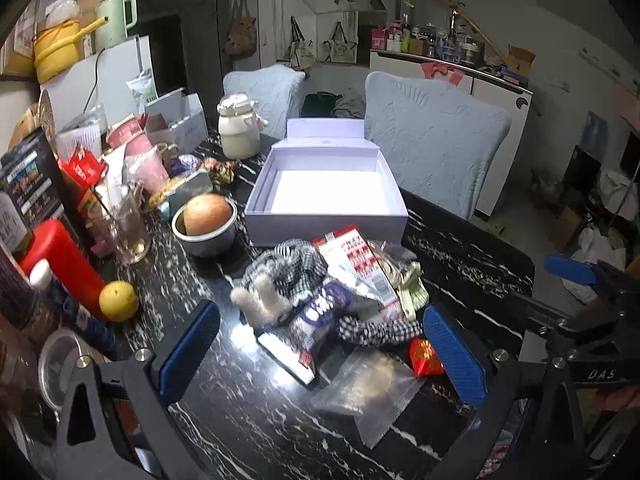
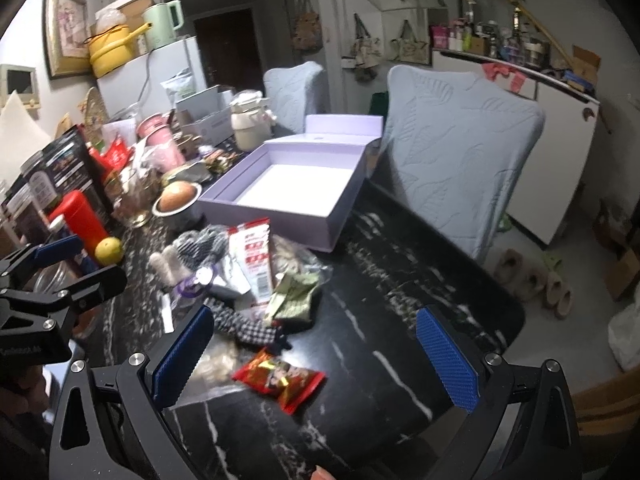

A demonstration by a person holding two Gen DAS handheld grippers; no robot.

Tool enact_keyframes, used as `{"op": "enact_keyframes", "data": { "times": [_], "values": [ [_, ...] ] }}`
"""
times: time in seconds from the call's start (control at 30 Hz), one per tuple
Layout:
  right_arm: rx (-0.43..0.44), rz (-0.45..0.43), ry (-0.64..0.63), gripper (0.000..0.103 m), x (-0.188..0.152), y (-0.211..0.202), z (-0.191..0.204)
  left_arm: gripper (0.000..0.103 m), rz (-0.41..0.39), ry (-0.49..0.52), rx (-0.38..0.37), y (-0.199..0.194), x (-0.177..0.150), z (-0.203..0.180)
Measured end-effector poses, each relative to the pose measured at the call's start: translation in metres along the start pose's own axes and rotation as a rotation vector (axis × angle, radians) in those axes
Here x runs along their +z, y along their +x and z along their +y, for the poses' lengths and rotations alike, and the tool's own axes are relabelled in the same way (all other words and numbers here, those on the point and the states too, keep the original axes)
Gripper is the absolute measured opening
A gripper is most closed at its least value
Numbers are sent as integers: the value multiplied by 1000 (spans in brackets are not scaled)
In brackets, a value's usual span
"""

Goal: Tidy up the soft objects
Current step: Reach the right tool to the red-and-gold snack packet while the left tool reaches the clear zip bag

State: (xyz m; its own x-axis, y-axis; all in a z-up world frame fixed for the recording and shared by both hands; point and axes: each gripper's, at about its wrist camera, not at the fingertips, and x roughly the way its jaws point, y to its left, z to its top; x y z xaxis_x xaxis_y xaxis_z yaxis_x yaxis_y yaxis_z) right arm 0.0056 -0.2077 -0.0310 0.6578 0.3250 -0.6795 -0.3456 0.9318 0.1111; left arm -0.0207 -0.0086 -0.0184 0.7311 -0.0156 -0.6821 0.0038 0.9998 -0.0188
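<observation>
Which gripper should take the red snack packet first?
Probably right. The red snack packet lies between the open right gripper fingers, nothing on top. For the left gripper, it sits hard against one finger, partly hidden.

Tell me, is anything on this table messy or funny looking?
Yes. The soft things and snack packets lie in a jumbled heap in front of the open box, overlapping each other, while the box holds nothing. One red packet lies apart from the heap, nearer the right gripper.
</observation>
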Motion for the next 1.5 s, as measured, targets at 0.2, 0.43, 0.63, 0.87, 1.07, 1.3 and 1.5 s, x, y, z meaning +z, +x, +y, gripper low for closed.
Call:
{"op": "enact_keyframes", "data": {
  "times": [0.2,0.43,0.63,0.87,1.07,1.3,1.5],
  "values": [
    [82,67,-40,95,-18,15,7,103,47,-17,-12,5,-19,-1],
    [158,155,-99,87,-37,33,14,103,86,-67,-15,13,-39,1],
    [181,192,-123,87,-46,51,16,103,114,-118,-37,23,-56,7],
    [225,210,-174,87,-47,69,13,103,136,-152,-57,33,-69,13],
    [275,268,-234,78,-50,91,15,103,168,-150,-34,45,-71,11],
    [283,282,-302,48,-53,97,18,103,163,-125,-72,52,-63,-1],
    [258,278,-321,39,-55,91,15,103,222,-78,-130,69,-61,-17]
  ]
}}
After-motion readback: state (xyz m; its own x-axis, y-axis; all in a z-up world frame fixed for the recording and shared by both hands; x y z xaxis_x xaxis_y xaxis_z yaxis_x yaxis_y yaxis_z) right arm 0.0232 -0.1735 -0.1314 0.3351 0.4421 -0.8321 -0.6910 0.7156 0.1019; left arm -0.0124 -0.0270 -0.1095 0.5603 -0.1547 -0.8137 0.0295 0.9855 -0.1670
